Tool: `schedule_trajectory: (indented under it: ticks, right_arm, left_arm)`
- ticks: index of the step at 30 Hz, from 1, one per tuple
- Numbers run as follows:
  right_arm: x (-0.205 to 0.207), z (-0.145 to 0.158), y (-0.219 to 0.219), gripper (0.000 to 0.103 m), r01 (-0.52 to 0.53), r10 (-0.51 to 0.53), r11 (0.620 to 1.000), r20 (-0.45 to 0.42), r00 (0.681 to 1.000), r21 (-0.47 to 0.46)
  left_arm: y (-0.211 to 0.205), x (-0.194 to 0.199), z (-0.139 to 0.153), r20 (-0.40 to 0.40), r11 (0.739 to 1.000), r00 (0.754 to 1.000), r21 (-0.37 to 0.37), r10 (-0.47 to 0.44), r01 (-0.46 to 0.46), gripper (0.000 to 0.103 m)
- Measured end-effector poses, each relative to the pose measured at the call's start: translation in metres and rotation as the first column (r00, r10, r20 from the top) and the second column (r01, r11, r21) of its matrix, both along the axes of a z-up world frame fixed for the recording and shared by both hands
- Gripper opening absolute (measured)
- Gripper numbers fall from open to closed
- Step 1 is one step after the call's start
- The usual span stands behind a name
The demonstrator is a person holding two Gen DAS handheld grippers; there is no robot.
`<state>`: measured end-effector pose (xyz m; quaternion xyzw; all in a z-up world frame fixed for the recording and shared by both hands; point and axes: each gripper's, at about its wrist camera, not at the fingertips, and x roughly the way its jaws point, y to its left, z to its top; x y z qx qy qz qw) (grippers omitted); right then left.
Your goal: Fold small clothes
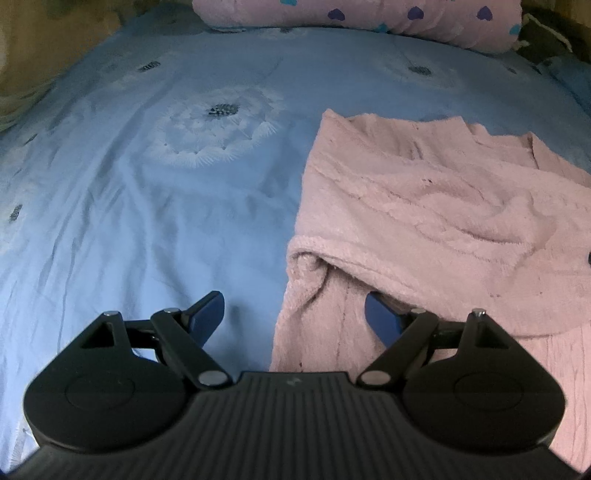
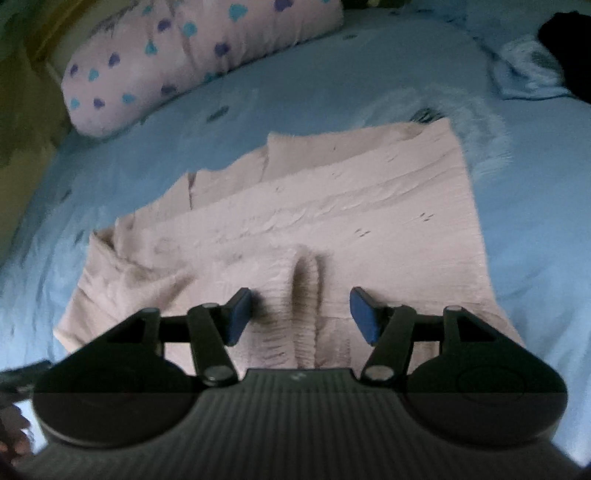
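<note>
A pale pink fleecy garment lies partly folded on the blue bedsheet. My left gripper stands open over the garment's near left edge: its left finger is over bare sheet, and its right fingertip is tucked under a folded flap. In the right wrist view the same pink garment spreads ahead. My right gripper is open just above it. A pinched-up ridge of fabric stands between the blue pads, touching neither.
A pink pillow with blue and purple hearts lies along the far side of the bed. Dark and pale blue cloth sits at the far right. The sheet left of the garment is bare, printed with white dandelions.
</note>
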<state>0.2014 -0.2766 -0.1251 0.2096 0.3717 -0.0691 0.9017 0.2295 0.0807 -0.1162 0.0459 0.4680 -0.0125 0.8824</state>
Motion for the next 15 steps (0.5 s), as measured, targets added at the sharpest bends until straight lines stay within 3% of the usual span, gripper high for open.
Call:
schedule_trajectory:
  ticks: [3, 6, 15]
  right_arm:
    - [0.004, 0.003, 0.005, 0.059, -0.038, 0.039, 0.999, 0.003, 0.999, -0.02]
    - [0.008, 0.01, 0.011, 0.014, -0.104, 0.103, 0.995, -0.007, 0.995, -0.015]
    - [0.019, 0.098, 0.028, 0.012, -0.202, 0.202, 0.979, 0.146, 0.968, -0.014]
  left_arm:
    - [0.001, 0.002, 0.001, 0.021, 1.0, 0.999, -0.004, 0.024, -0.024, 0.087]
    - [0.003, 0.004, 0.002, 0.039, 0.999, 0.998, -0.015, 0.04, -0.04, 0.087]
    - [-0.002, 0.001, 0.001, 0.077, 0.999, 0.997, 0.009, 0.032, -0.033, 0.087]
